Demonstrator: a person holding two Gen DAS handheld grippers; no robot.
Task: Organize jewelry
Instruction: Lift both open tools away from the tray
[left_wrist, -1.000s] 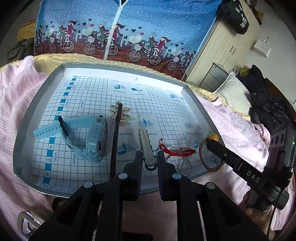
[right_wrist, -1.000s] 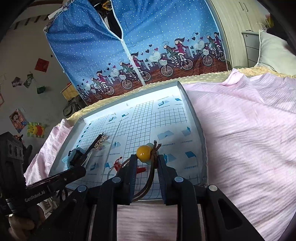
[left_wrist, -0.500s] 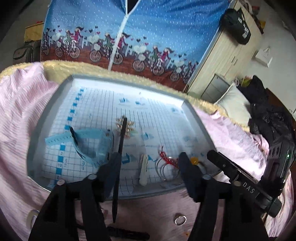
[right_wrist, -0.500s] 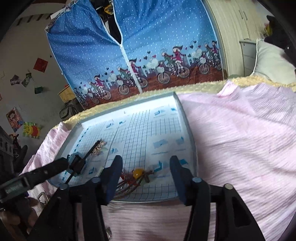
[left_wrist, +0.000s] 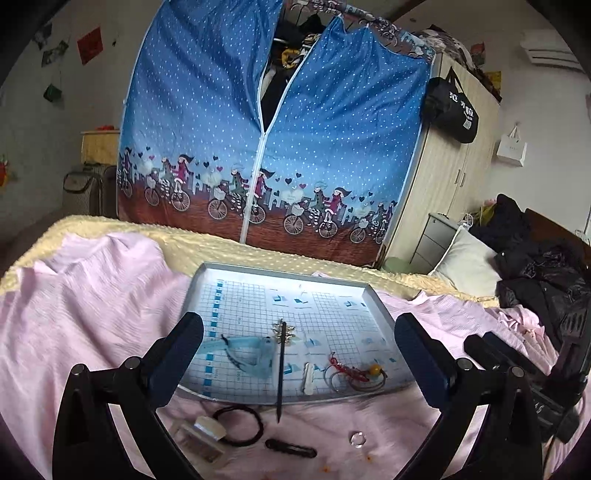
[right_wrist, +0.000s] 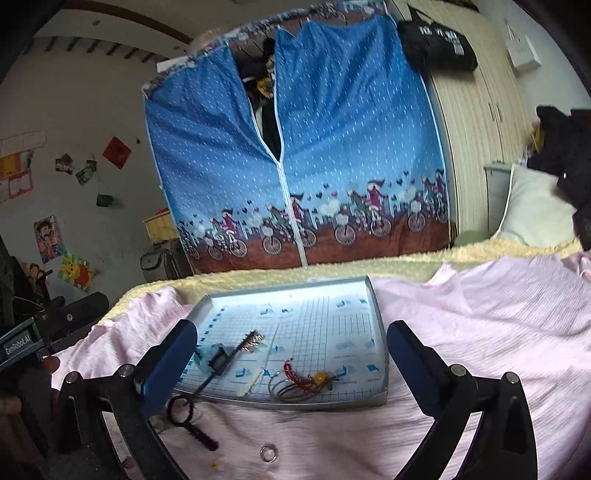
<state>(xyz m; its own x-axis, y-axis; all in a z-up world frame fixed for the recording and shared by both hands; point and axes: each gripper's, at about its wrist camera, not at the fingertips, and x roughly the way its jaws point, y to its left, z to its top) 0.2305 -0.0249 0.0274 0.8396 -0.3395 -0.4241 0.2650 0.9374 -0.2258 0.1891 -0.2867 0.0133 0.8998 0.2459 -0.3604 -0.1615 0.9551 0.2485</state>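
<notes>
pink bedspread (left_wrist: 92, 314); clear box (left_wrist: 201, 430) in left view only

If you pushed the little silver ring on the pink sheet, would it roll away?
Probably not far. The ring lies flat on the soft, wrinkled pink sheet, so it would likely slide or snag. It looks thin and light, so it could slip from the tongs.

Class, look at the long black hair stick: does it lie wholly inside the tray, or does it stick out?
Partly out. The black hair stick crosses the tray's near rim, its tip resting on the pink sheet outside.
</notes>
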